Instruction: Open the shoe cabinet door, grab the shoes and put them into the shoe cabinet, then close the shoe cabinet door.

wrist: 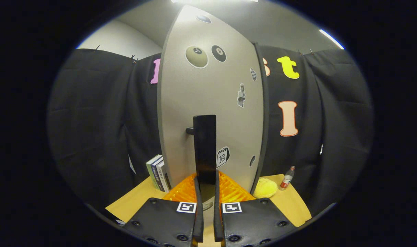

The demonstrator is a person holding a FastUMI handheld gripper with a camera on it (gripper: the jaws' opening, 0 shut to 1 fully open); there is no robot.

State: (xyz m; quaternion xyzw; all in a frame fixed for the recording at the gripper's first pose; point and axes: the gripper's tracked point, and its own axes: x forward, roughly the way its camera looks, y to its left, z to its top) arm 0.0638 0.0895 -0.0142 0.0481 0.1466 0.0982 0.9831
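On our wooden table (133, 204): upright books (157, 172), orange crate (184, 190), yellow plush toy (265, 188), small bottle (287, 178).

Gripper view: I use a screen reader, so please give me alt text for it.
The gripper has its fingers closed on the lower end of the black handle of a grey cabinet door bearing stickers. Books stand left of the door; a yellow plush and bottle sit right, on the table.

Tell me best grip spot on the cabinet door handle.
Grip the lower end of the black handle bar on the cabinet door, coming straight on from the front. It stands upright, spaced off the panel by a post. The claw has its fingers either side of it there.
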